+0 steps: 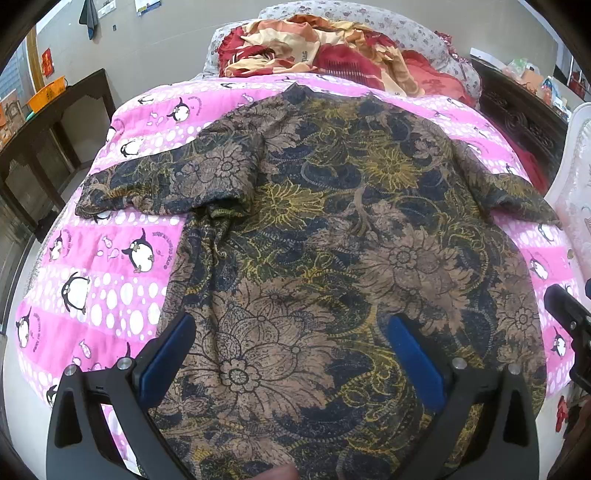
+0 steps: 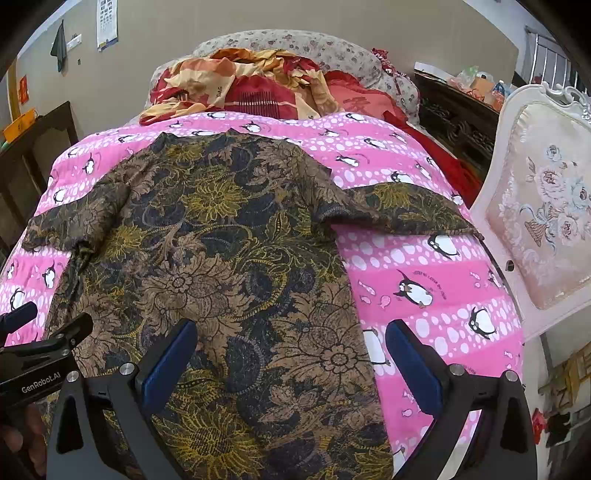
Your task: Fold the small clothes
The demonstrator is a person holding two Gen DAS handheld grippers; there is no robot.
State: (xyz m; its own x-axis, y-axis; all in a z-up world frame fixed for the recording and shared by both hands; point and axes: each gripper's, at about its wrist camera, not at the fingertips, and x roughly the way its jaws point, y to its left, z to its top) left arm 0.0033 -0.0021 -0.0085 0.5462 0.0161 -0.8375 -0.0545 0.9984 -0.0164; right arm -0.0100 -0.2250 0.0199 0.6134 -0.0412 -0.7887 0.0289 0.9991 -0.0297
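Left wrist view: The shirt (image 1: 332, 236), dark with brown and yellow flowers, lies spread flat on a pink penguin-print quilt (image 1: 96, 280) that covers the bed. Its collar points to the far end, and both short sleeves are spread out to the sides. The left sleeve is creased near the armpit. The left gripper (image 1: 291, 354) hangs over the lower left part of the shirt with its blue-padded fingers (image 1: 168, 358) wide apart and nothing between them. One finger sits over the shirt's left edge, the other over the cloth near the middle. Whether the tips touch the fabric cannot be told. Part of the right gripper (image 1: 570, 325) shows at the right edge. A crumpled red and cream blanket (image 1: 314, 48) lies at the head of the bed, against a flowered pillow (image 1: 417, 33). A dark wooden table (image 1: 44, 125) stands to the left.

Right wrist view: The right gripper (image 2: 291, 354) is held over the shirt's (image 2: 207, 240) lower right edge, fingers (image 2: 413, 363) spread wide and empty. The left finger is over the fabric, the right one over the bare quilt (image 2: 436, 280). The left gripper (image 2: 44, 332) enters at the lower left, over the shirt's left side; its opening is not readable here. A white padded chair (image 2: 543, 206) stands just beside the bed on the right.
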